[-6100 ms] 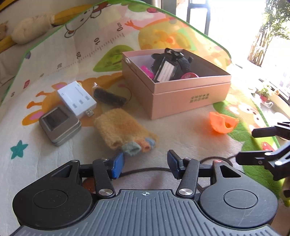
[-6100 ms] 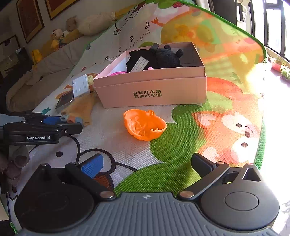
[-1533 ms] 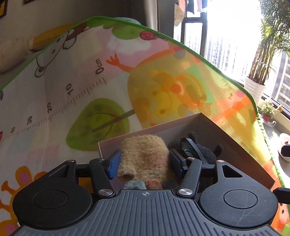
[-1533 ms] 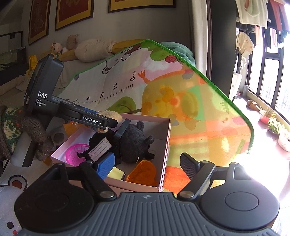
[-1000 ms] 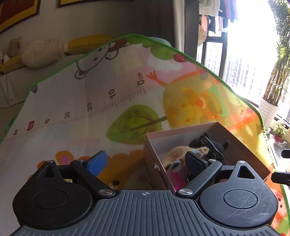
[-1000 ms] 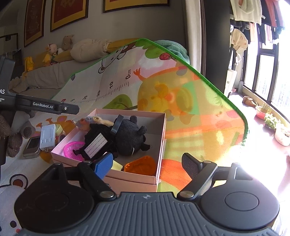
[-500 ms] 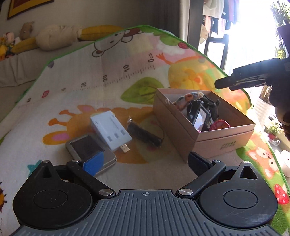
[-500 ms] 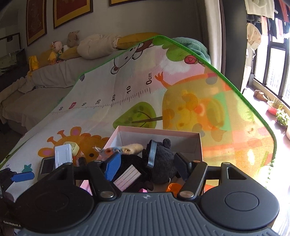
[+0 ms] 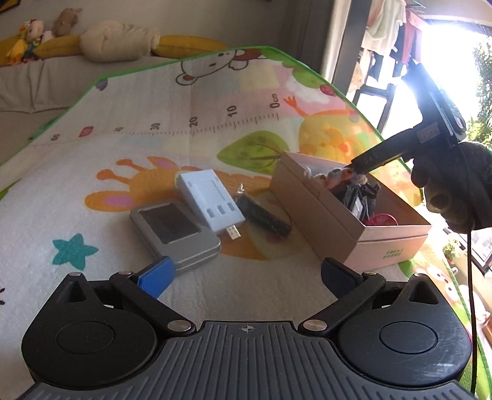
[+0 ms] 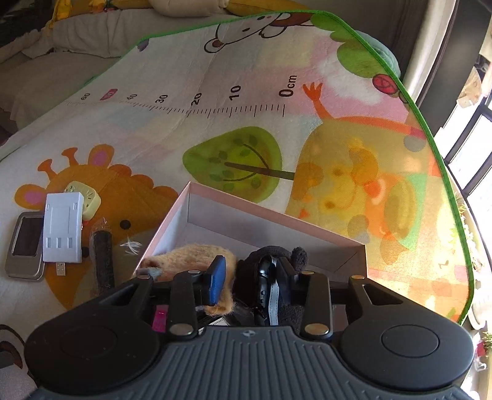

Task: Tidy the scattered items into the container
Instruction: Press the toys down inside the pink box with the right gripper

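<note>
Black plush toy [image 10: 270, 270] sits between the closing right gripper [image 10: 250, 277] jaws.

You have a cartoon play mat [image 9: 215, 129] with a printed ruler scale [image 10: 196, 106] underneath; plush toys [image 9: 117, 38] line the sofa [image 9: 37, 83] behind; laundry [image 9: 384, 21] hangs by the window

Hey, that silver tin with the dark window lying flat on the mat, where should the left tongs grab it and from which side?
Grip the silver tin across its two long edges, coming down from above. It lies flat and low, so only its rounded side walls offer purchase. The white adapter overlaps its far corner, so take the near half. The left tongs stand wide open and empty.
</note>
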Available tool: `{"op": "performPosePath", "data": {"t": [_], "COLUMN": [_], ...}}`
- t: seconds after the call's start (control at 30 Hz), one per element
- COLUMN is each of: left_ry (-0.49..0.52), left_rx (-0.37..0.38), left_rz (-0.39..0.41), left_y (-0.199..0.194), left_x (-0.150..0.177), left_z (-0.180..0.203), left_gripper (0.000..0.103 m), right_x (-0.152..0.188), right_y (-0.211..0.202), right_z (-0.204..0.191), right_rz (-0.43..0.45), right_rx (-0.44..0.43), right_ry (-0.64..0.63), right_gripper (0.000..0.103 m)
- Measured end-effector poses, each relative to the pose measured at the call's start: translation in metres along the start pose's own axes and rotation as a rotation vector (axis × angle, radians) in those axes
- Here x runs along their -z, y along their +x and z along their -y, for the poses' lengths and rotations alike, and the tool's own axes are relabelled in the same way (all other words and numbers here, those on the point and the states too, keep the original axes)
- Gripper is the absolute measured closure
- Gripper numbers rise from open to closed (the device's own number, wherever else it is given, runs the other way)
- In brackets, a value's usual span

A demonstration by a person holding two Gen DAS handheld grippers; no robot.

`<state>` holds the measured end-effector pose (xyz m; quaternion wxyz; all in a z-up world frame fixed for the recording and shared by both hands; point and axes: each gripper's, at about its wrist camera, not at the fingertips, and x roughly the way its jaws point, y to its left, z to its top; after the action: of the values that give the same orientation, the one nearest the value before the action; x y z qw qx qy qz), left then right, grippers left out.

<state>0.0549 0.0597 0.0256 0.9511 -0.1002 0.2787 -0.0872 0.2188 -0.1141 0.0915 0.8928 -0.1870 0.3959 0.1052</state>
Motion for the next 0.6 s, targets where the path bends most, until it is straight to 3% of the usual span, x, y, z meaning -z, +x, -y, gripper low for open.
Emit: {"op": "performPosePath", "data": {"t": [0.13, 0.27, 0.33, 0.47, 0.53, 0.6], "left_ry": [0.005, 0.017, 0.015, 0.022, 0.028, 0.03], "left_rx": [0.0, -0.011, -0.014, -0.005, -0.004, -0.006], "left_rz": [0.001, 0.0, 0.002, 0.003, 0.004, 0.005], "left_y": [0.0, -0.001, 0.001, 0.004, 0.003, 0.002], "left_x": [0.0, 0.0, -0.001, -0.004, -0.005, -0.004], "left_z": [0.002, 0.004, 0.004, 0.007, 0.009, 0.01], "left_gripper": [0.0, 0.0, 0.0, 0.0, 0.0, 0.0], "right_x": [-0.004, -0.003, -0.008, -0.021, -0.022, -0.018], "right_y": [0.025, 0.041, 0.033, 0.002, -0.002, 0.009], "right_z": [0.002, -0.01, -0.002, 0.026, 0.021, 0.008], "right_rz": [-0.024, 0.005, 0.003, 0.039, 0.03, -0.015], "right_rx": [0.047, 0.116, 0.08, -0.092, -0.112, -0.072], "right_ry": [0.011, -0.076, -0.043, 0.106, 0.053, -0.037], "right_gripper": [0.064, 0.059, 0.059, 0.059, 0.059, 0.059]}}
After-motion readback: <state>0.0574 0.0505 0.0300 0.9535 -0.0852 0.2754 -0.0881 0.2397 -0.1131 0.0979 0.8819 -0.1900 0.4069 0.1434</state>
